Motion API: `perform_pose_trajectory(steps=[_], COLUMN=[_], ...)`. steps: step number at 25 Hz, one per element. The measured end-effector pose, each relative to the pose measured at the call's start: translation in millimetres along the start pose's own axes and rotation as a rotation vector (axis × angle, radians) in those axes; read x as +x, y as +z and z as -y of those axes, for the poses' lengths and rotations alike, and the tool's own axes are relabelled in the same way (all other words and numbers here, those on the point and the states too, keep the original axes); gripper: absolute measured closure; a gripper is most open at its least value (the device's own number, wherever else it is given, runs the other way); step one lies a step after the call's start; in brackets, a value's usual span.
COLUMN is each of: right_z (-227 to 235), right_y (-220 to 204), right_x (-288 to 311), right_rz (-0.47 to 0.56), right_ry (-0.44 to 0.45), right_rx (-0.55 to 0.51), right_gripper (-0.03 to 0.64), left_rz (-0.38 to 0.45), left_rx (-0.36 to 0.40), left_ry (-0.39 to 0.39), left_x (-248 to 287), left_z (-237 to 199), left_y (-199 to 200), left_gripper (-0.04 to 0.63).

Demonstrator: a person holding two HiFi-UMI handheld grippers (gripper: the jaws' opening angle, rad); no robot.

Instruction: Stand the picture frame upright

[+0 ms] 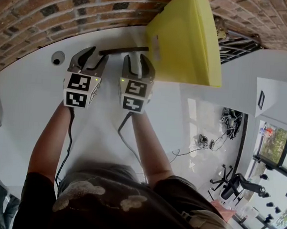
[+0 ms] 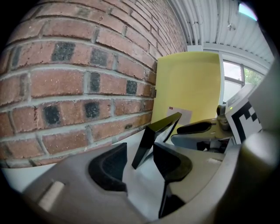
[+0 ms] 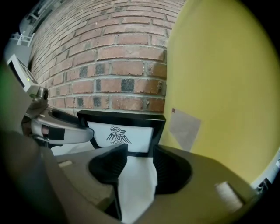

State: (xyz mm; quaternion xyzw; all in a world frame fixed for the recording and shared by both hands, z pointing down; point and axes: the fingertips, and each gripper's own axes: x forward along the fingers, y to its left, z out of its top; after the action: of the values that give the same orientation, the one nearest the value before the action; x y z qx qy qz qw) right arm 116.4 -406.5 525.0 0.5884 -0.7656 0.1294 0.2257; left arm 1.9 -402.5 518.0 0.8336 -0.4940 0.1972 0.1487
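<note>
The black picture frame (image 3: 120, 132) stands upright on the white table (image 1: 31, 98) close to the brick wall, its white print of a bird facing my right gripper. From the head view it shows as a dark bar (image 1: 124, 49). In the left gripper view it is seen edge-on, leaning back (image 2: 155, 135). My left gripper (image 1: 91, 58) is at its left end and my right gripper (image 1: 139, 62) is in front of it. Both stand open, with the frame just beyond the fingertips and no pad pressing on it.
A large yellow board (image 1: 186, 38) leans against the brick wall (image 1: 38, 4) right of the frame, close to my right gripper. A round grommet (image 1: 58, 58) sits in the tabletop to the left. Cables and chairs lie on the floor at right.
</note>
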Motion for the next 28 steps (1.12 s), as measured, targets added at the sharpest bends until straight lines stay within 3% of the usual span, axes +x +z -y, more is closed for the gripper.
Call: perform_pose_trajectory(steps=[11,17,28], right_z=[1.3,2.3,-0.2], right_y=[1.7,13.3,10.1], right_x=[-3.3,-2.7,0.0], right_rz=[0.007,0.038,0.032], right_ry=[-0.004,-0.007,-0.003], right_rx=[0.003,-0.005,-0.003], right_gripper=[0.431,0.431,0.431], left_rz=[-0.014,0.013,0.001], left_rx=[0.001,-0.002,-0.011], left_ry=[-0.013,-0.017,-0.007], left_x=[-1.5,-1.5,4.3], left_z=[4.0,3.9,-2.0], left_y=[-3.0,5.9,3.3], left_gripper=[0.392,0.477,0.486])
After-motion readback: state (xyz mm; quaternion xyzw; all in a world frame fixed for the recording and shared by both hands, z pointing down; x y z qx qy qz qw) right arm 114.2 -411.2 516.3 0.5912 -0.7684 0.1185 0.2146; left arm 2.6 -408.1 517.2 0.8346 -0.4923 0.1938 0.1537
